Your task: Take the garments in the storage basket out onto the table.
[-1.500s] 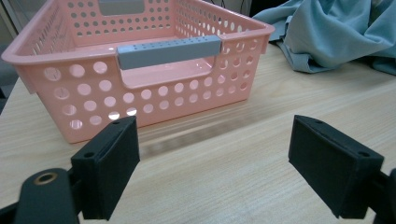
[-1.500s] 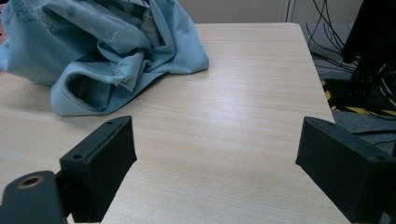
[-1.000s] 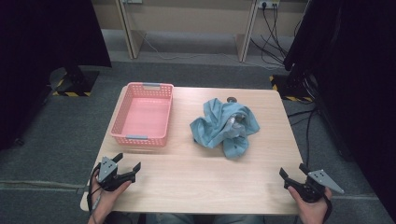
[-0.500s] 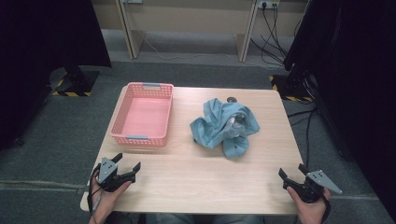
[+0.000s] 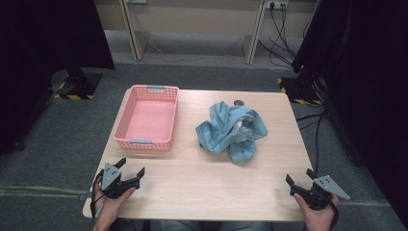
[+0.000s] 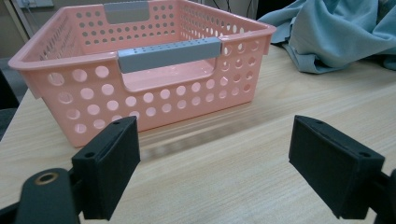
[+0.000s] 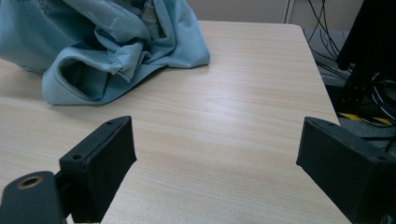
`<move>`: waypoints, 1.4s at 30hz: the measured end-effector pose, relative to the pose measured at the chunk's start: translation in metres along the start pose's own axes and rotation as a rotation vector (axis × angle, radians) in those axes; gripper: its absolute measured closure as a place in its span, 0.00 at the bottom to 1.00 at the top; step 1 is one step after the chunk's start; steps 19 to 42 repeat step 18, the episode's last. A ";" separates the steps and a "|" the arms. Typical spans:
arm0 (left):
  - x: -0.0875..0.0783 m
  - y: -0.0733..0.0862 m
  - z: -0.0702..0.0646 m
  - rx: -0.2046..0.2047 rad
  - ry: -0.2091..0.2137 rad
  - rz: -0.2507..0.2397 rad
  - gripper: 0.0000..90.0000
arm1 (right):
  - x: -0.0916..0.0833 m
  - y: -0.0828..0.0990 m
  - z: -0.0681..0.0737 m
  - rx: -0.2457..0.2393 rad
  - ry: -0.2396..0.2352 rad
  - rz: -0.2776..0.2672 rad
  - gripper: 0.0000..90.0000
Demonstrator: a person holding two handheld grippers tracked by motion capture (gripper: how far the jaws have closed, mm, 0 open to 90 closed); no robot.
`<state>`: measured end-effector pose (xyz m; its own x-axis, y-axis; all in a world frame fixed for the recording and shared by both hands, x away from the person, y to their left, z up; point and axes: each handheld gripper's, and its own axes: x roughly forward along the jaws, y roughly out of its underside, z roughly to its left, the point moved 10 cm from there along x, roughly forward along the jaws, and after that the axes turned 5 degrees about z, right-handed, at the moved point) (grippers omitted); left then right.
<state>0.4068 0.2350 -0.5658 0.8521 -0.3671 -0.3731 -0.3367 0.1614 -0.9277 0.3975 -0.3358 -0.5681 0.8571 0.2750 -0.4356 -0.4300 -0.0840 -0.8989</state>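
A pink perforated basket (image 5: 146,120) with grey handles stands empty on the left half of the wooden table. A crumpled light-blue garment (image 5: 232,131) lies to its right, near the table's middle. At the near left edge a hand holds my left gripper (image 5: 130,167), open, with nothing between its jaws. Its own view shows the basket (image 6: 140,70) close ahead and the garment (image 6: 336,32) at upper right. My right gripper (image 5: 298,176) rests open at the near right corner. Ahead of it to the left lies the garment (image 7: 112,42).
The table (image 5: 202,187) has bare wood between the grippers and in front of the garment. A small dark round thing (image 5: 238,102) lies behind the garment. Black stands and cables (image 5: 308,82) crowd the floor to the right, beyond the table edge.
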 end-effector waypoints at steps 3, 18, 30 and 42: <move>0.000 0.000 0.000 0.006 0.000 -0.002 0.17 | 0.000 0.000 -0.001 0.012 -0.005 -0.002 0.13; 0.000 0.000 -0.002 0.010 0.013 -0.001 0.17 | 0.000 0.000 -0.002 0.029 -0.006 0.000 0.11; 0.000 0.000 -0.002 0.010 0.013 -0.001 0.17 | 0.000 0.000 -0.002 0.029 -0.006 0.000 0.11; 0.000 0.000 -0.002 0.010 0.013 -0.001 0.17 | 0.000 0.000 -0.002 0.029 -0.006 0.000 0.11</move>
